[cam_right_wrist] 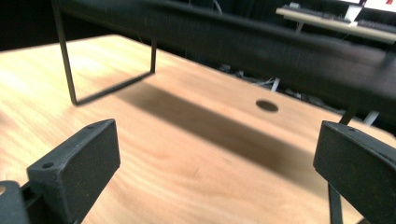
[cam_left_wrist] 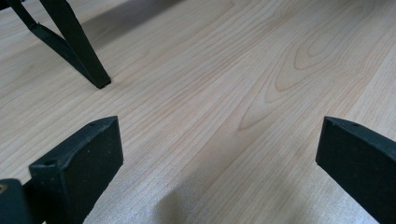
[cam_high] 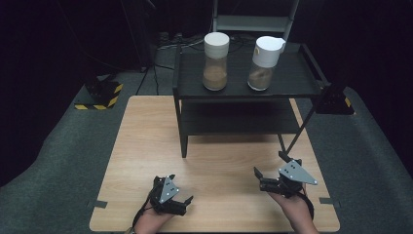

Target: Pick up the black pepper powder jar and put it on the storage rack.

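Here both tools rest low over the wooden tabletop (cam_high: 146, 126), each held in a hand at the near edge. The left tool (cam_high: 184, 202) sits at about 7 o'clock on the tabletop, its jaws spread wide with nothing between them; in the left gripper view bare wood lies in the gap, and a black shelf leg (cam_left_wrist: 79, 51) stands at 11 o'clock. The right tool (cam_high: 258, 179) sits at about 5 o'clock, jaws likewise wide apart and empty, close to the shelf's front right leg. A black two-level shelf (cam_high: 243, 85) stands at 12 o'clock on the tabletop. On its top level stand two jars of brown powder, well apart from both tools: one with a white lid (cam_high: 215, 61) on the left, one with a white pouring lid (cam_high: 264, 63) on the right.
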Motion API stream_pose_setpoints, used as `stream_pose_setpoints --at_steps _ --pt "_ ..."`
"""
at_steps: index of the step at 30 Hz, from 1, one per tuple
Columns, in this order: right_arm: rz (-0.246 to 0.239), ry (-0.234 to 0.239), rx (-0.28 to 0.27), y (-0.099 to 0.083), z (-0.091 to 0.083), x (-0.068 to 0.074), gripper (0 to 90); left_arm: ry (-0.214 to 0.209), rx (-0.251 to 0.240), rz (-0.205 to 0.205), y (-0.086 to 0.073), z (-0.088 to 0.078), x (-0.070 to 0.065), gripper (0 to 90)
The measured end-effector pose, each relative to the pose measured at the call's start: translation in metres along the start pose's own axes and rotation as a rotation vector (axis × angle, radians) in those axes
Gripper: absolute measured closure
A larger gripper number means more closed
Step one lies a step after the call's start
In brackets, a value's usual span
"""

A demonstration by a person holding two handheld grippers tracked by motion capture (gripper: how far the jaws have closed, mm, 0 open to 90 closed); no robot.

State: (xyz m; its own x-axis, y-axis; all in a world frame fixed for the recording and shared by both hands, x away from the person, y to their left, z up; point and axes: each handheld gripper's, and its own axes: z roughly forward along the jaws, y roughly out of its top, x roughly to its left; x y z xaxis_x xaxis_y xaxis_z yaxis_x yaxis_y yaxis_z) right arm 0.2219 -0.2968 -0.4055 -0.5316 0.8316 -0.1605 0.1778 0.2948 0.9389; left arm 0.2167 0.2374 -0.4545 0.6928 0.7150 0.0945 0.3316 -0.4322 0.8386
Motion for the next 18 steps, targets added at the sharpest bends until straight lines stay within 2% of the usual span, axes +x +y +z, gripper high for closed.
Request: stream_pose_setpoints --at_steps 11,18 --pt "0.016 -0.007 0.063 -0.036 0.006 0.006 0.0 -0.001 -0.001 0.001 0.0 0.0 0.0 1.0" --pt "0.023 -0.012 0.097 -0.05 0.008 0.009 0.0 -0.002 -0.001 0.002 0.0 0.0 0.0 1.0"
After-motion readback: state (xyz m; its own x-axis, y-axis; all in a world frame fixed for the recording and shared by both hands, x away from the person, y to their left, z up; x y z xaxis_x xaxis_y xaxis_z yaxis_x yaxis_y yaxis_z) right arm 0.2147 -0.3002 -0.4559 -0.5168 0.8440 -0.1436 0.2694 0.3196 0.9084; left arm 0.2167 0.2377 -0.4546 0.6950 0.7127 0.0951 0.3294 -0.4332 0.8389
